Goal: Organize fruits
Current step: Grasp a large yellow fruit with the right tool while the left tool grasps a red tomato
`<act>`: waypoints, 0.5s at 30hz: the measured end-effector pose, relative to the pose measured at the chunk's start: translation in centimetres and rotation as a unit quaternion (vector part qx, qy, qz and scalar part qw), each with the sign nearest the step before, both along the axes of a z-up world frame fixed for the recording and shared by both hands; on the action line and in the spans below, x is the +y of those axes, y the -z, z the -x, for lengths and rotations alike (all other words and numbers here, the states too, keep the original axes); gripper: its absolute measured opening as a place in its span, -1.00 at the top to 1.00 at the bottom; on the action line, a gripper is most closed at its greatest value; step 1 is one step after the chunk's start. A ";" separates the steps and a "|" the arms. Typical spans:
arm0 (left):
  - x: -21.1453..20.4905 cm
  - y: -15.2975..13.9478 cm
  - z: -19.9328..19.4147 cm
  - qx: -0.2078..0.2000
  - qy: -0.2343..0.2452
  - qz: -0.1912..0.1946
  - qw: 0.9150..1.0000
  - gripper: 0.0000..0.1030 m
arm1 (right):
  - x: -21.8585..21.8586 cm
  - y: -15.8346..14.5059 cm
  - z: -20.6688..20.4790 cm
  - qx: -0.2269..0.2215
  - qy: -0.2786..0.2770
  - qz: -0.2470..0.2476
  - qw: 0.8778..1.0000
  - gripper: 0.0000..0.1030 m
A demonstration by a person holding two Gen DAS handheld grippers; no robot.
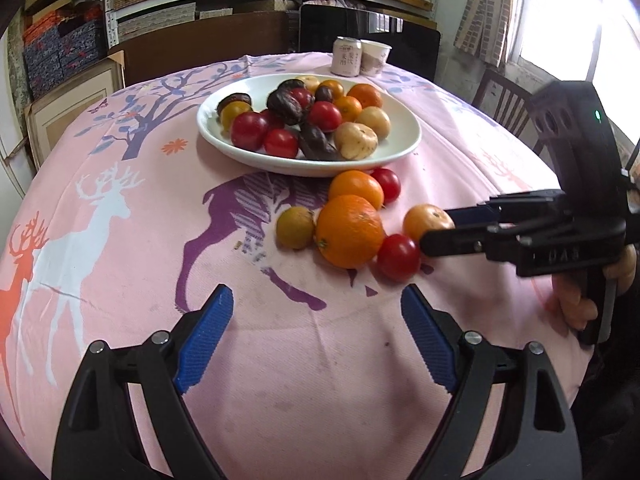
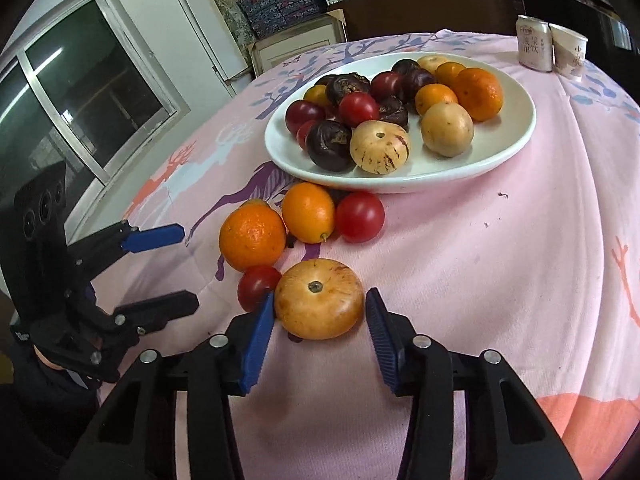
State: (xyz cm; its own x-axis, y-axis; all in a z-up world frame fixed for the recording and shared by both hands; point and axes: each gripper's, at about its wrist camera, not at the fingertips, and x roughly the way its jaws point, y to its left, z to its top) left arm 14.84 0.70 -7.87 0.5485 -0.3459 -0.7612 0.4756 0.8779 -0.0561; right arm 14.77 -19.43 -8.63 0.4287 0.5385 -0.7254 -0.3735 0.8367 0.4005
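A flat yellow-orange fruit point(image 2: 320, 300) lies on the pink cloth, and my right gripper point(image 2: 320, 298) is shut on it, a blue pad against each side. In the left wrist view that gripper point(image 1: 436, 231) comes in from the right. Beside the held fruit are a red tomato point(image 2: 258, 286), a big orange point(image 1: 348, 232), a smaller orange point(image 1: 356, 188), another tomato point(image 1: 387, 185) and a greenish-yellow fruit point(image 1: 295, 227). Behind them a white plate point(image 1: 404, 148) holds several fruits. My left gripper point(image 1: 316, 296) is open over bare cloth in front of the loose fruits, with nothing between its fingers.
A drink can point(image 1: 346, 56) and a paper cup point(image 1: 374, 58) stand at the table's far edge. A wooden chair point(image 1: 504, 100) is at the right, with shelves and boxes behind. A person's hand point(image 1: 576, 304) holds the right gripper's handle.
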 end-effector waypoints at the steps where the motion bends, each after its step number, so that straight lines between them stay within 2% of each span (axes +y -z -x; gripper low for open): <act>1: -0.4 0.1 0.2 0.003 0.003 -0.004 1.000 -0.63 | -0.4 -0.1 0.0 -0.001 0.012 -0.002 1.000 0.15; 5: -2.5 0.5 1.1 0.004 0.017 -0.020 1.000 -0.63 | -2.3 -0.9 0.7 -0.026 0.050 -0.019 0.998 0.16; 7: -3.7 0.4 1.5 0.002 0.023 -0.013 1.000 -0.60 | -3.3 -1.1 0.9 -0.035 0.066 -0.026 0.997 0.16; 8: -4.3 0.4 1.6 0.002 0.021 -0.012 1.000 -0.53 | -3.9 -1.1 0.9 -0.036 0.074 -0.030 0.996 0.15; 10: -5.5 0.7 1.2 0.015 0.021 -0.012 1.000 -0.03 | -5.1 -0.9 0.8 -0.032 0.092 -0.037 0.995 0.15; 12: -6.6 1.2 0.8 0.031 0.023 -0.018 0.999 0.07 | -6.0 -0.7 0.8 -0.027 0.103 -0.043 0.993 0.15; 15: -7.3 1.2 0.5 0.030 0.018 -0.019 0.999 0.07 | -6.3 -0.7 0.9 -0.027 0.107 -0.048 0.993 0.15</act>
State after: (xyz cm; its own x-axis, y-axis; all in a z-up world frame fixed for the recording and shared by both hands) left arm 14.37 -6.61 -9.07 0.4891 -0.3346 -0.8055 0.5038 0.8622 -0.0523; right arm 13.88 -25.78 -7.96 0.5772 0.4969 -0.6480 -0.2146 0.8580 0.4667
